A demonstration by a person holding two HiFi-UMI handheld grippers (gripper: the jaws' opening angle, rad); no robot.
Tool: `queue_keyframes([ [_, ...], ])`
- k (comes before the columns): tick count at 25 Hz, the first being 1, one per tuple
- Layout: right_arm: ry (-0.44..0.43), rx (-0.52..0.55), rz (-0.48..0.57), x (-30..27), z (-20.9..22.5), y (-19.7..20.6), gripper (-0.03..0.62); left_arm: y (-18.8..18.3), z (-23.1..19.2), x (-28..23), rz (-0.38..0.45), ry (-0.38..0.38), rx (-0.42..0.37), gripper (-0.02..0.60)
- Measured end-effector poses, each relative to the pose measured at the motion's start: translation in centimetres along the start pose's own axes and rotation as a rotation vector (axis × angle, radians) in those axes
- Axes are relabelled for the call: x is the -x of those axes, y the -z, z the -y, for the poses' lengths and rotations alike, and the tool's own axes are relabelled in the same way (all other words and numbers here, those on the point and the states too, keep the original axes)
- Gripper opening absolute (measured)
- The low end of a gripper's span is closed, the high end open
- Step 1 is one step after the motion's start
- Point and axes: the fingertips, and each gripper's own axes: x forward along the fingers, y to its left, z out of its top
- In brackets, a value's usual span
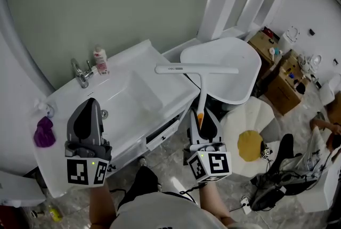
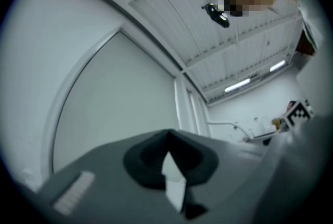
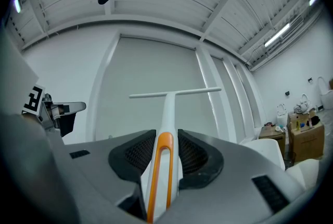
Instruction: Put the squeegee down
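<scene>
**Squeegee held in right tongs, right of washbasin**

Right tongs (image 1: 201, 116): clamped on the orange-and-white handle of the squeegee (image 1: 197, 69). The handle runs away from the person and the blade lies crosswise at its far end. In the head view the blade shows past the right rim of the washbasin (image 1: 133, 96), over the end of the bench (image 1: 64, 169).

Left tongs (image 1: 89, 103): closed, nothing between them, over the washbasin's left rim. Tap (image 1: 81, 73) and bottle (image 1: 99, 59) stand behind the washbasin.
</scene>
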Motion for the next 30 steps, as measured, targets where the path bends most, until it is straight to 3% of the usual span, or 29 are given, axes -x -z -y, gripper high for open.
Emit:
queue_keyframes([
  [16, 0.018, 0.02, -0.001, -13.2, 0.6, 1.0, 0.129, 4.2, -6.2, -11.4, -0.002, 0.03, 0.01, 0.007],
  [30, 0.005, -0.027, -0.088, -21.0, -0.3, 5.1, 0.129, 9.0, -9.6, -16.1, -0.052, 0.087, 0.064, 0.006],
])
